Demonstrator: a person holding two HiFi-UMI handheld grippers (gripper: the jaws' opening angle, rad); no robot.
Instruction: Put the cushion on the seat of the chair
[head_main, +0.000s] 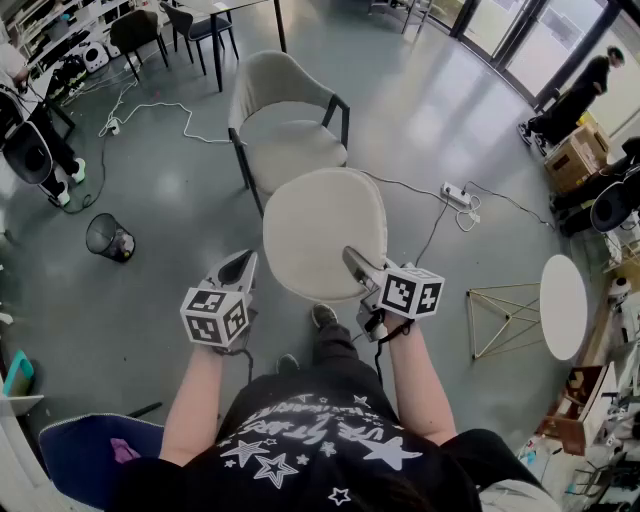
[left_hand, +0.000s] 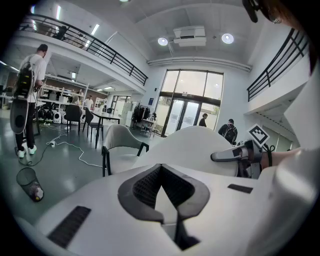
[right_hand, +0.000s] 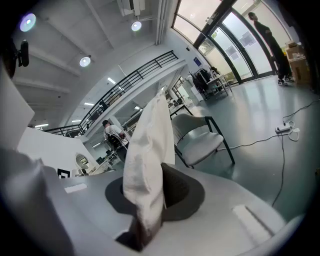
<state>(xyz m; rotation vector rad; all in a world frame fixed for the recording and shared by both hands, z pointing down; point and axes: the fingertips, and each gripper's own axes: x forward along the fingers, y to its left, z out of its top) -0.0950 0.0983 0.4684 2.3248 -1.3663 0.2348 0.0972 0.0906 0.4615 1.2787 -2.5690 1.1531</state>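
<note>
The round off-white cushion (head_main: 325, 235) hangs above the floor in front of me, just short of the beige chair (head_main: 290, 130) with dark legs. My right gripper (head_main: 352, 258) is shut on the cushion's near right edge. In the right gripper view the fabric (right_hand: 147, 155) stands pinched between the dark pads, with the chair (right_hand: 200, 137) beyond. My left gripper (head_main: 245, 262) sits by the cushion's left edge and holds nothing. In the left gripper view its pads meet at the tips (left_hand: 160, 167), the cushion (left_hand: 195, 147) bulges to the right, and the chair (left_hand: 122, 140) stands ahead.
A black mesh waste bin (head_main: 110, 238) stands on the floor to the left. A power strip (head_main: 457, 194) and its cables lie right of the chair. A round white table (head_main: 563, 305) and a wire frame (head_main: 500, 320) stand at the right. A person (head_main: 30, 120) stands far left.
</note>
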